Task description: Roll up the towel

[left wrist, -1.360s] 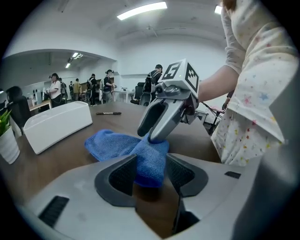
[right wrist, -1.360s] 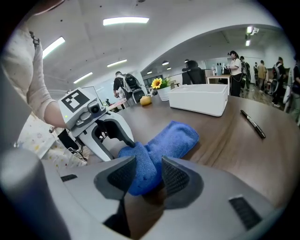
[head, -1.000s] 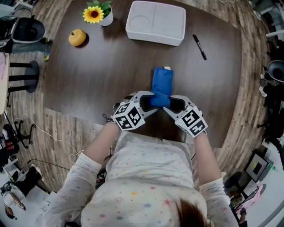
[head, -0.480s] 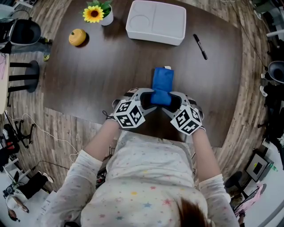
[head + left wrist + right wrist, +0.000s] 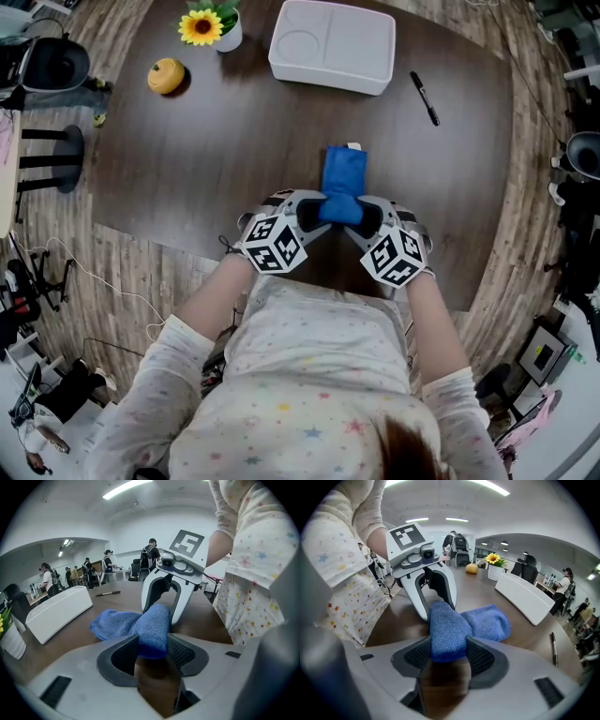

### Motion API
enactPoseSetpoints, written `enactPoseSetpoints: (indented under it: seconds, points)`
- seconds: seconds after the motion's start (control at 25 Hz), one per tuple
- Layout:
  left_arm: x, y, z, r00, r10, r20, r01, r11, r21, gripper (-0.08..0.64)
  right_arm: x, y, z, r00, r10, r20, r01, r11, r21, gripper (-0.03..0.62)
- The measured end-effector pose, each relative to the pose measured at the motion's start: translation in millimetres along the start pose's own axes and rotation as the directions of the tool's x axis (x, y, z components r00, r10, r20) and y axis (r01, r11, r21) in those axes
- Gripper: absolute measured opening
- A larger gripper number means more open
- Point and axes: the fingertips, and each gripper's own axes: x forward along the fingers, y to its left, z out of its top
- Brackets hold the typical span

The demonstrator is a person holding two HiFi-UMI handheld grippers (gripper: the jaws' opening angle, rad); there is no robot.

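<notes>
You had the blue towel [image 5: 343, 178] lying near your edge of the dark table [image 5: 216, 150]. Its rolled near end was pinched from both sides, with your left gripper [image 5: 312, 214] and right gripper [image 5: 368, 217] each clamped on it. The fuzzy cloth looked soft, light and limp, likely to unroll, so the roll's two ends seemed the best hold.

Blue towel [image 5: 342, 183], near end rolled, rest flat on table.
</notes>
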Motion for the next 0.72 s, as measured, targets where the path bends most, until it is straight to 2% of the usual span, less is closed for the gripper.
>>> enactPoseSetpoints:
  seconds: [0.12,0.2,0.32,0.44,0.6,0.72]
  points:
    - [-5,-20,-3,1.0,-0.026,0.002,0.026,0.999,-0.029,0.186,-4,20,-2,0.999,0.039,-0.003,-0.039,0.999,-0.015,0.23]
    - [-8,-35,-5,0.998,-0.057,0.009,0.058,0.995,-0.086,0.184,-8,35,-4,0.997,0.075,0.001,-0.075,0.997,-0.006,0.23]
    - [-13,-52,-7,0.993,-0.119,0.019,0.121,0.975,-0.188,0.184,-12,53,-8,0.989,0.15,0.017,-0.15,0.987,0.053,0.229]
    - [-16,-55,-6,0.989,-0.149,0.015,0.148,0.963,-0.226,0.186,-13,56,-9,0.978,0.207,0.036,-0.21,0.969,0.129,0.23]
    - [-17,-44,-1,0.988,-0.156,0.013,0.154,0.955,-0.254,0.187,-18,41,-2,0.974,0.216,0.068,-0.226,0.949,0.219,0.253]
    - [-18,-37,3,0.986,-0.159,0.043,0.164,0.938,-0.305,0.193,-22,33,-1,0.972,0.215,0.096,-0.233,0.935,0.267,0.268]
